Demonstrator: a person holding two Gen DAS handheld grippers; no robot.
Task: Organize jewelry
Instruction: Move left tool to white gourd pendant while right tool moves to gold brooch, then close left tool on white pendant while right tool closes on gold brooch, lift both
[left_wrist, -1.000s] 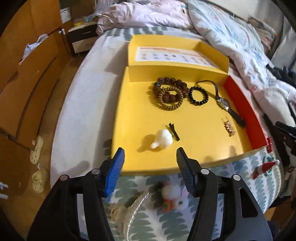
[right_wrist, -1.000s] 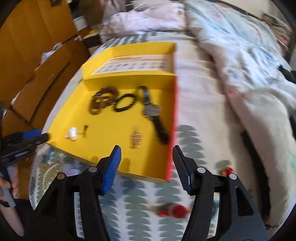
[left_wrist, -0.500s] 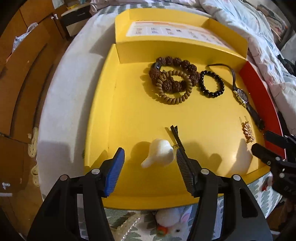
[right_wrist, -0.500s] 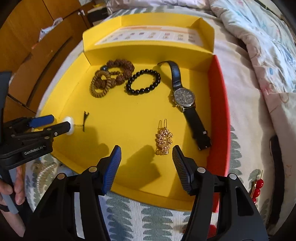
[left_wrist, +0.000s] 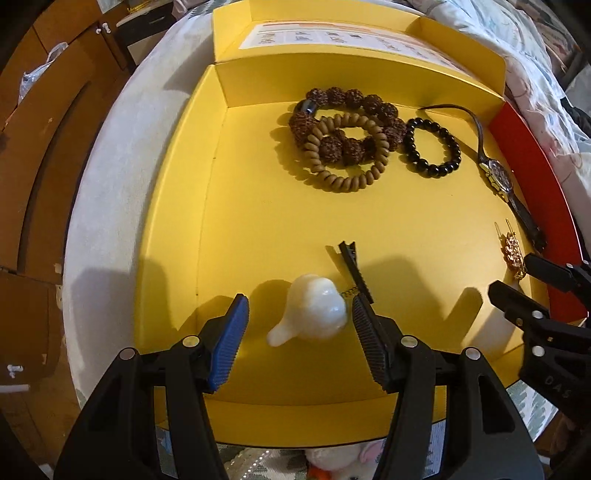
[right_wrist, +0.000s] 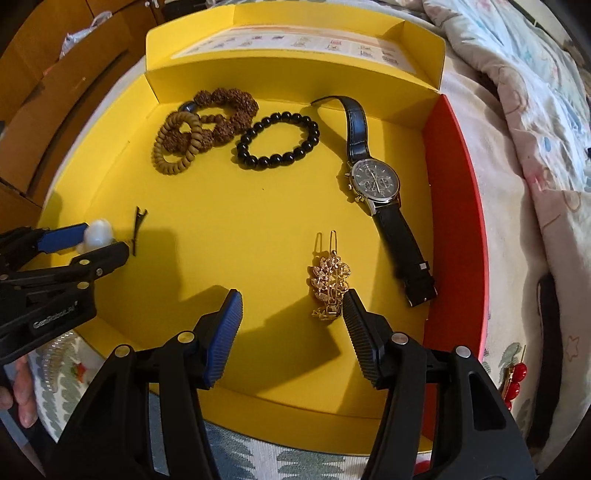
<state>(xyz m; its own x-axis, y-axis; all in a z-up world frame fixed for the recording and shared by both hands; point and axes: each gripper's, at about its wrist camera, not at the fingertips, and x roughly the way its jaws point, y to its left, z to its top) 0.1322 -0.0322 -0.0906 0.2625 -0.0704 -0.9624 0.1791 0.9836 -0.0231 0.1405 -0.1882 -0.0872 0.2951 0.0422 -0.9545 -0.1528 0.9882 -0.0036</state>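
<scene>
Fingers of the left gripper (left_wrist: 299, 314) stand spread around the white clip (left_wrist: 314, 314) in the yellow box (left_wrist: 258, 229); right gripper (right_wrist: 291, 317) gapes beside the gold hairpin (right_wrist: 328, 284). Both look light and fragile; pinch their bodies gently

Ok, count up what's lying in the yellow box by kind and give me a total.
Bead bracelets: 3, rough brown, tan, black
Wristwatch: 1
Hair clips: 2, white-topped black clip, gold clip
Total: 6
</scene>
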